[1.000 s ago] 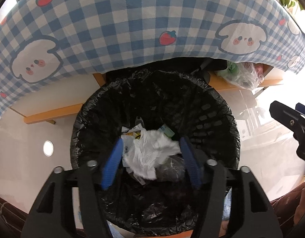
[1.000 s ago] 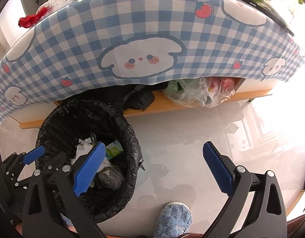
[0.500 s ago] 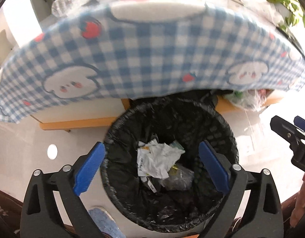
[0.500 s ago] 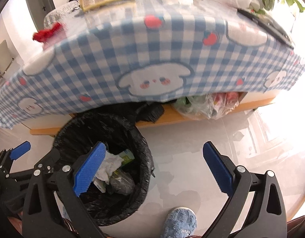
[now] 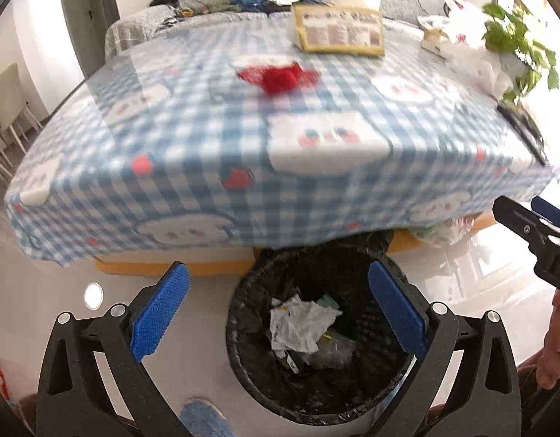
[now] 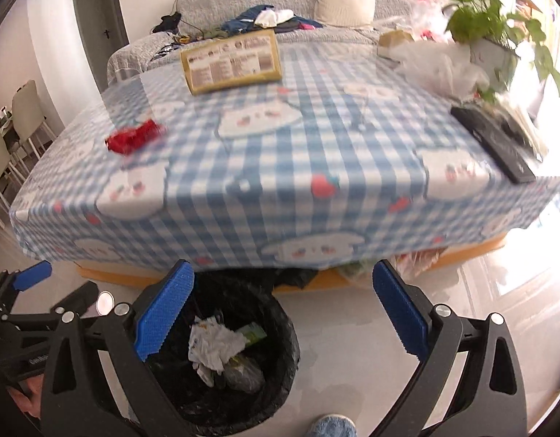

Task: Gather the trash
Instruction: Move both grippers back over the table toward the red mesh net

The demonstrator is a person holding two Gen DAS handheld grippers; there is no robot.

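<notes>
Left hand-held gripper [image 5: 278,307] released, jaws spread wide, empty, above the black-lined bin [image 5: 243,346]. Right hand-held gripper [image 6: 283,307] likewise released, empty. Crumpled white paper [image 5: 300,324] lies inside the bin, on other trash. Red scrap [image 6: 132,138] on the desk [image 6: 280,189], 10 o'clock.

A: What's diff vs before?
B: Left gripper [image 5: 278,307] went from pinched on the paper wad [image 5: 301,324] to wide open; wad's now loose in the bin [image 5: 243,327].
A: Cams?
B: Both grippers rose, incl. right gripper [image 6: 283,311]; tabletop [image 6: 280,153] now seen from above.
</notes>
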